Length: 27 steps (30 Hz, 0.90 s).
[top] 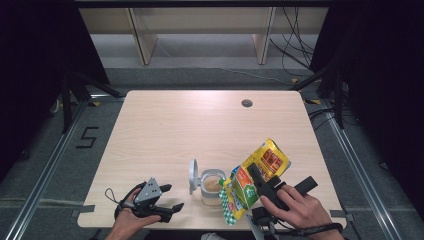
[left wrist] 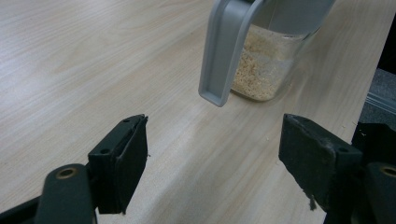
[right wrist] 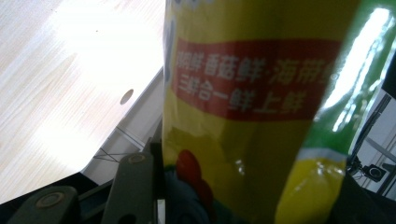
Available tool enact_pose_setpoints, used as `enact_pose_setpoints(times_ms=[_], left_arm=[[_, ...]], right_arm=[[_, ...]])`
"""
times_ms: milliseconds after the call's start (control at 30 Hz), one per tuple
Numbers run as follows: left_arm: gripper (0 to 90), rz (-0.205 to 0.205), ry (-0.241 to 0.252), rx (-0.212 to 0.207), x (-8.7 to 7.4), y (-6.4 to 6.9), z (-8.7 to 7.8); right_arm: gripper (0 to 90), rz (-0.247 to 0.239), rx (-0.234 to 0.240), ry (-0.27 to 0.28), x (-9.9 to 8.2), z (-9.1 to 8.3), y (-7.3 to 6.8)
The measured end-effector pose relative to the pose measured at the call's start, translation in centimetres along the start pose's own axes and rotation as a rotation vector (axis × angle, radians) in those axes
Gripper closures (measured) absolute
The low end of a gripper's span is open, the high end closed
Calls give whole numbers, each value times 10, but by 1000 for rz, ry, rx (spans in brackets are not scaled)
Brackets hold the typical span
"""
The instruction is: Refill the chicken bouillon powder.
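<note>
While the yellow-and-green seasoning bag (top: 254,181) hangs tilted in the air over the near right part of the table (top: 165,130), its lower, green-checked end points down toward the glass jar (top: 213,186) and hangs just beside the jar's rim. From the high view, the right gripper (top: 260,182) pinches the bag across its middle, with the bag's yellow upper end sticking out beyond the jaws toward the far right. In the right gripper view the bag (right wrist: 252,107) rises between the two black jaws, its red band of white lettering facing the camera, and the left jaw lies flat against the foil; the pads press on it, so this gripper is clamped on the bag.

Just to the left of the bag's low end stands the jar, upright, holding pale grainy powder, with its grey hinged lid (top: 193,175) flipped open and standing on the jar's left side. In the left gripper view the jar (left wrist: 264,65) and its hanging lid (left wrist: 224,51) sit ahead of the jaws, apart from them.

Farther left, the left gripper (top: 167,200) rests near the table's front edge, well apart from the bag, its jaws spread wide with nothing but bare wood between them
</note>
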<state>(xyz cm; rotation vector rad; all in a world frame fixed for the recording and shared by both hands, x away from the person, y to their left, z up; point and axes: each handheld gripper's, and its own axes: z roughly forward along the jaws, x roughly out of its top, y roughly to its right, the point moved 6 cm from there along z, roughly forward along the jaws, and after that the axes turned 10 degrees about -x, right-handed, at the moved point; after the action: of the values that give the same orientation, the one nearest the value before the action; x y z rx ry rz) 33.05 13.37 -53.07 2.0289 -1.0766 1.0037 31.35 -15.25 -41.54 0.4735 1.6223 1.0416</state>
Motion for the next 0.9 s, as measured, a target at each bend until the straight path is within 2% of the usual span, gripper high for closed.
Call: enact_pose_setpoints(times_ms=[33, 67, 133, 233, 500, 533, 567, 600, 700, 733, 767, 800, 900], left_arm=[[235, 6, -4, 1, 0, -1, 0], [235, 2, 8, 4, 0, -1, 0], [235, 2, -1, 1, 0, 0, 0], [235, -19, 1, 5, 0, 1, 0], [235, -20, 2, 3, -1, 1, 0], [235, -21, 10, 4, 0, 1, 1], [235, -19, 5, 2, 0, 1, 0], [235, -20, 6, 2, 0, 1, 0], [235, -20, 6, 2, 0, 1, 0], [235, -24, 7, 2, 0, 1, 0], [235, -18, 6, 2, 0, 1, 0], [235, -24, 7, 2, -1, 1, 0], [235, -27, 17, 3, 0, 1, 1]], right_arm=[[565, 0, 0, 0, 0, 0, 0], [565, 26, -5, 0, 1, 0, -1], [565, 18, -5, -3, 0, 0, -1], [565, 17, -5, -8, 0, -1, 0], [573, 15, 9, 1, 1, 0, -1], [574, -4, 12, 3, 1, -1, 0], [574, -1, 13, 5, 1, 0, 0], [574, 24, 5, 7, 2, 0, -1], [575, 24, 3, 11, 3, 0, -1], [575, 0, 9, 6, 1, 0, 0], [575, -4, 12, 3, 1, -1, 0], [575, 8, -4, 2, 1, -1, 0], [575, 14, -8, 1, 1, -1, 0]])
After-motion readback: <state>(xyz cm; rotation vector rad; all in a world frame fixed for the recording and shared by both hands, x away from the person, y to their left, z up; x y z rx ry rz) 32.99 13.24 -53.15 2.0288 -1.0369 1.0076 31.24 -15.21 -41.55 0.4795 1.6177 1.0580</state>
